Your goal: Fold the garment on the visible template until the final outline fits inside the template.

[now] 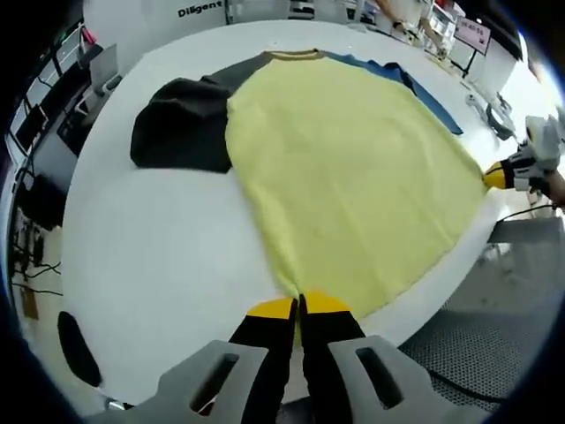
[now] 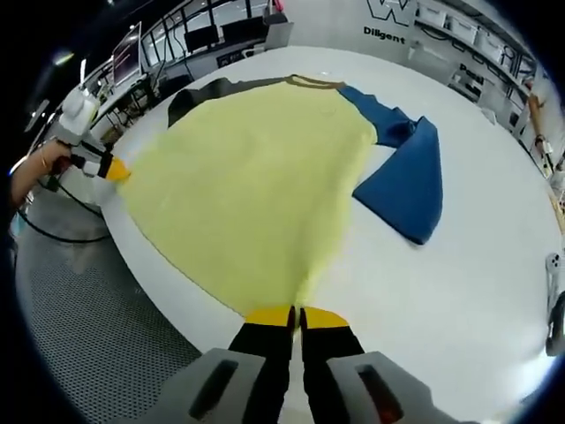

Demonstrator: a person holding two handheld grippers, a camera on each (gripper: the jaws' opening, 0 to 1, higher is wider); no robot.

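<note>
Garment (image 1: 344,168), yellow-bodied, one dark and one blue sleeve, flat on white table (image 1: 168,256): soft, light, limp; left gripper (image 1: 299,306) and right gripper (image 2: 297,314) pinch the hem corners, apt holds.

Lab: monitors (image 2: 128,57), equipment shelves (image 2: 459,22)

Both views are bright and evenly lit from overhead, with soft shadows. The white table (image 1: 159,238) is nearly blown out, and in the left gripper view glare washes the far right edge. Fisheye distortion bows the table edge and squeezes the background benches (image 2: 185,40) toward the rim. The yellow shirt body (image 1: 344,168) is slightly soft, with little fabric texture visible. The perforated floor (image 2: 97,327) is sharp in the right gripper view.
</note>
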